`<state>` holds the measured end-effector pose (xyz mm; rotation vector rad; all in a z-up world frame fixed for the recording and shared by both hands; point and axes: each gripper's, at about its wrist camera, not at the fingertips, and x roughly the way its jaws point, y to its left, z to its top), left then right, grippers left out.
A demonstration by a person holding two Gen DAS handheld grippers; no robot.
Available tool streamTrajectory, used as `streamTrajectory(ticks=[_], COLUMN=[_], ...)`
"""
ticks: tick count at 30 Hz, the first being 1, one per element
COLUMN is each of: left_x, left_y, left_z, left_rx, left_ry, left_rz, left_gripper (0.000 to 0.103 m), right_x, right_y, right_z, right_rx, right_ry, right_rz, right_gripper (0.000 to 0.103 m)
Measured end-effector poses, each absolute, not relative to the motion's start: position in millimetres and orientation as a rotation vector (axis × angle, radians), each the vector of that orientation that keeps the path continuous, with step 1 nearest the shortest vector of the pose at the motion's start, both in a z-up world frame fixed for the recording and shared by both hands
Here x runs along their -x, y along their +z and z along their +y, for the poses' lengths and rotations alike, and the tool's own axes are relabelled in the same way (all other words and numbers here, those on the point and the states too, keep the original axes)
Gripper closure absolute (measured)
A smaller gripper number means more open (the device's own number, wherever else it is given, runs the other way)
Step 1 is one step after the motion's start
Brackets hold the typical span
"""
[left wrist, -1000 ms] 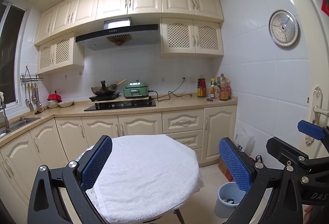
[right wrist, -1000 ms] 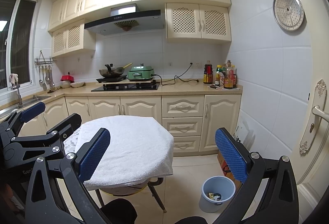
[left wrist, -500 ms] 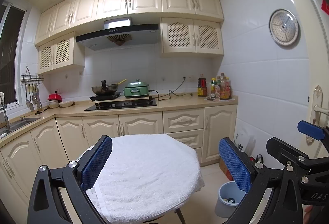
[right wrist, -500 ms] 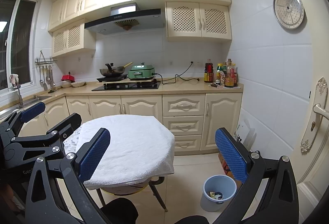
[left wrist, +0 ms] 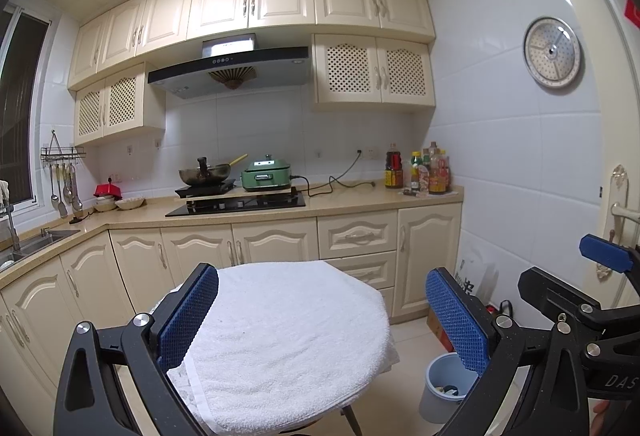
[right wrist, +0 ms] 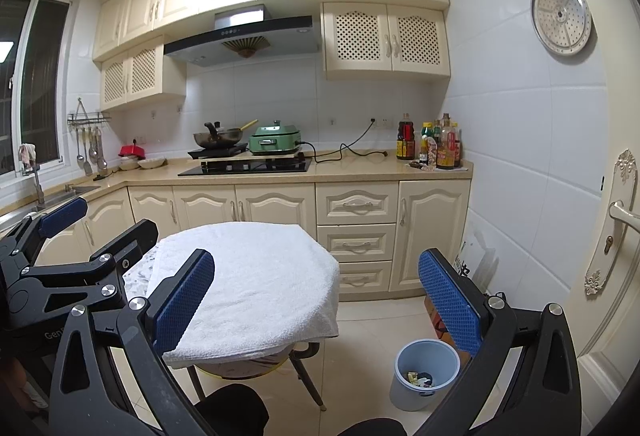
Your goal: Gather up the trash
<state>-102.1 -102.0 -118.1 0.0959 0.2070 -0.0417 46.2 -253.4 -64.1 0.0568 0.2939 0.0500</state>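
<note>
A small blue trash bin (right wrist: 426,372) stands on the floor at the right of the table and holds some wrappers; it also shows in the left wrist view (left wrist: 444,388), partly behind a finger. My left gripper (left wrist: 322,320) is open and empty above the white towel (left wrist: 280,336) that covers the small round table. My right gripper (right wrist: 316,300) is open and empty, held over the table's right edge. The left gripper also shows at the left of the right wrist view (right wrist: 80,256). No loose trash shows on the towel.
Cream cabinets and a counter (right wrist: 360,172) run along the back wall with a hob, a wok, a green cooker and several bottles. A sink (left wrist: 36,240) is at the left. A door (right wrist: 616,236) with a handle is at the right. A cardboard box (right wrist: 436,320) sits behind the bin.
Both views have shifted very slightly; the grippers stay open and empty and nothing on the table has moved.
</note>
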Motion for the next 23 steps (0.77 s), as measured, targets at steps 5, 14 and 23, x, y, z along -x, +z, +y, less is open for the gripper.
streamTrajectory(ticks=[5,14,23], left_x=[102.1,102.0,102.3], left_y=[-118.3,-118.6,-119.4], left_z=[-101.5,-101.9,-102.5], left_rx=[-0.097,-0.097,-0.097], left_ry=[-0.04,-0.041,-0.042], left_rz=[0.207,0.205,0.203], left_gripper=[0.001,0.001,0.001], right_x=[-45.6,-45.9,-45.6], right_y=[-64.0,-63.7,-64.6], right_z=[-253.0,-253.9,-253.9], right_rx=[-0.057,-0.057,-0.056], right_ry=[0.05,0.05,0.045], right_rz=[0.295,0.295,0.295], right_gripper=[0.0,0.0,0.0])
